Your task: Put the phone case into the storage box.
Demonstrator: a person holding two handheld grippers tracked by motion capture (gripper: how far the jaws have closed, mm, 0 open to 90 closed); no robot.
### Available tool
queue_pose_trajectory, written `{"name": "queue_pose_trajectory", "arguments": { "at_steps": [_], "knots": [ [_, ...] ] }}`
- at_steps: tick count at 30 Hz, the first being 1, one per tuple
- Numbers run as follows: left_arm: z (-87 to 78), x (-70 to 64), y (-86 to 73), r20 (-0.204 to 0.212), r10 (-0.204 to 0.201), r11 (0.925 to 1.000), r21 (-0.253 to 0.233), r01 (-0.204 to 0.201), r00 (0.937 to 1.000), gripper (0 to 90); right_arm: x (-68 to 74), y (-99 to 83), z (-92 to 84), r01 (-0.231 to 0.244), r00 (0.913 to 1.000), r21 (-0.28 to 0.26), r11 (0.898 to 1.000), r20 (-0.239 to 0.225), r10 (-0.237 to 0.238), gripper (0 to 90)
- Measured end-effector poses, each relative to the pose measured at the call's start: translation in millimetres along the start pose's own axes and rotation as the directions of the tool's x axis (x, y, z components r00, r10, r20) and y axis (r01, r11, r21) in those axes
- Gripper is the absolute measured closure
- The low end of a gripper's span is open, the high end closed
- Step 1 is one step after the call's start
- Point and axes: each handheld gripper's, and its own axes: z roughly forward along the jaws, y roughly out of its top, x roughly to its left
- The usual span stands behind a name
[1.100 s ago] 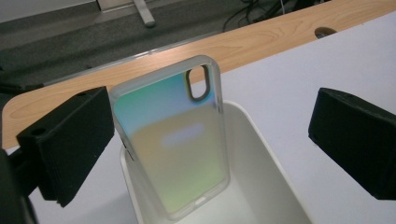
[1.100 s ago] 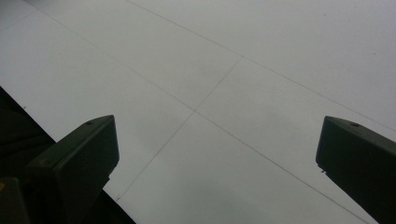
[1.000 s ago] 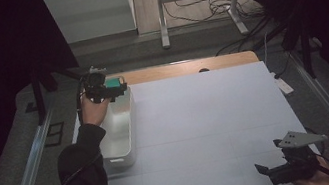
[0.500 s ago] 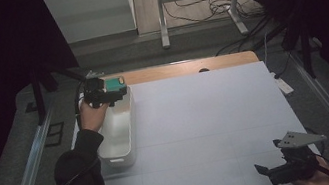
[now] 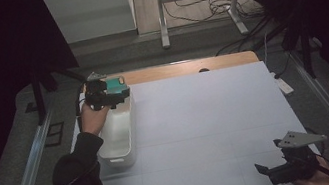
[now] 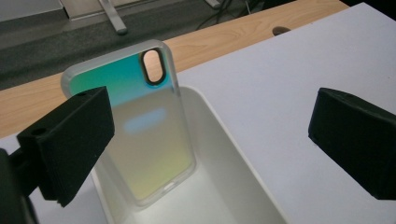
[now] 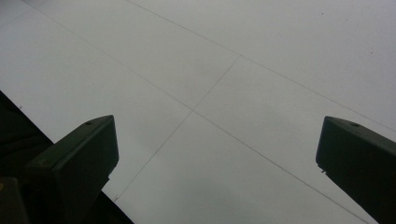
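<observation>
Left gripper view: phone case (image 6: 140, 126) leans tilted in bin (image 6: 243, 186), far end, long axis up, camera hole on top. Left gripper (image 6: 205, 135) open, case ahead, nearer its left jaw. Right gripper (image 5: 286, 166) open, idle, well apart.

Tabletop (image 5: 207, 116): white sheet over a wooden top, wood strip bare along the far edge; grey floor (image 5: 110, 51) beyond; metal stand legs (image 5: 161, 22) with loose black cables (image 5: 199, 8); dark surroundings both sides; dim light.
</observation>
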Motion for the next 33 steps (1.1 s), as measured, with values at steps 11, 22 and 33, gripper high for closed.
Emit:
{"name": "queue_pose_trajectory", "arguments": {
  "at_steps": [11,22,33],
  "knots": [
    [-5.3,-10.1,-2.9,0.038,0.026,0.9996,-0.007,-0.026,0.9989,0.8,-0.2,0.1,0.0,-0.009,1.0,-0.002,1.0,0.003,0.009,0.0],
    [-12.0,-19.8,-5.7,0.066,0.049,0.9987,-0.017,-0.048,0.9966,0.7,-0.8,0.1,0.0,-0.012,0.9999,-0.002,1.0,0.005,0.012,0.0],
    [-16.4,-25.9,-9.9,0.084,0.059,0.9981,-0.021,-0.057,0.9947,0.6,-0.9,0.1,0.0,-0.012,0.9999,-0.002,1.0,0.006,0.012,0.0]
  ]
}}
